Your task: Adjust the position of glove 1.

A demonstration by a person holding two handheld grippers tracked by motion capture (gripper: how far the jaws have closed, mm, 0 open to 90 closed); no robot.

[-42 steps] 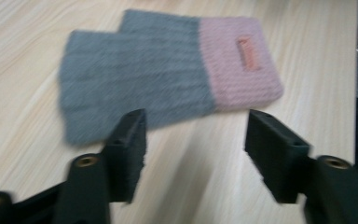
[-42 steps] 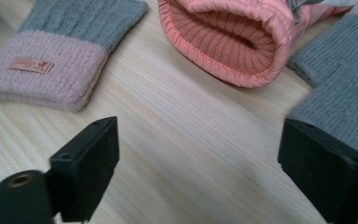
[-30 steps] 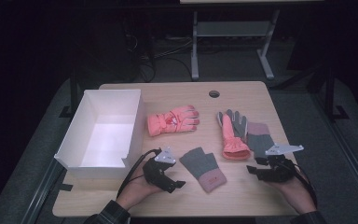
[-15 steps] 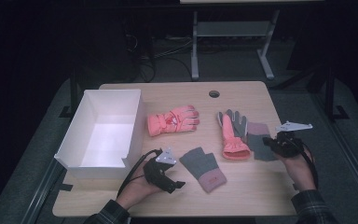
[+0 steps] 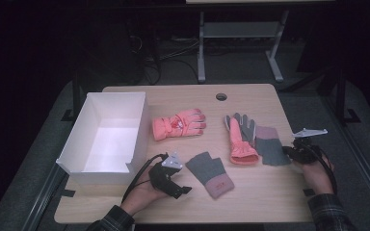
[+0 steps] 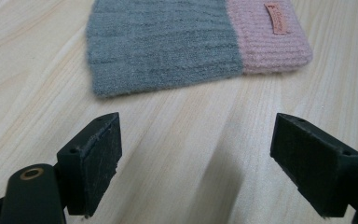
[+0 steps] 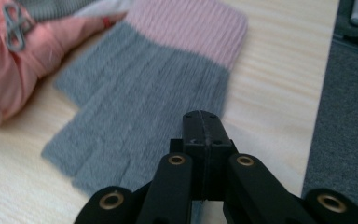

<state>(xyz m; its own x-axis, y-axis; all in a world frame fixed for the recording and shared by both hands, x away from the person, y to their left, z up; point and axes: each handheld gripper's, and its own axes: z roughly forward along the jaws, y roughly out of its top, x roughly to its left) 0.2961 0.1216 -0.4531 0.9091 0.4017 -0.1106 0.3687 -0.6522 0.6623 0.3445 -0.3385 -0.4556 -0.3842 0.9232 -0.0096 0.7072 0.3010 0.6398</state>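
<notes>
Right gripper now over knit glove

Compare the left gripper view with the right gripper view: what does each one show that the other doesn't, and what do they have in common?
Left gripper view: the left gripper with jaws wide open over bare wood, short of a labelled knit glove whose pink cuff carries a small tag.
Right gripper view: the right gripper with jaws shut at the edge of a second knit glove, a salmon ski glove beside it, and grey floor past the table edge.
Both: the light wooden table and a grey-and-pink knit glove lying flat.
</notes>
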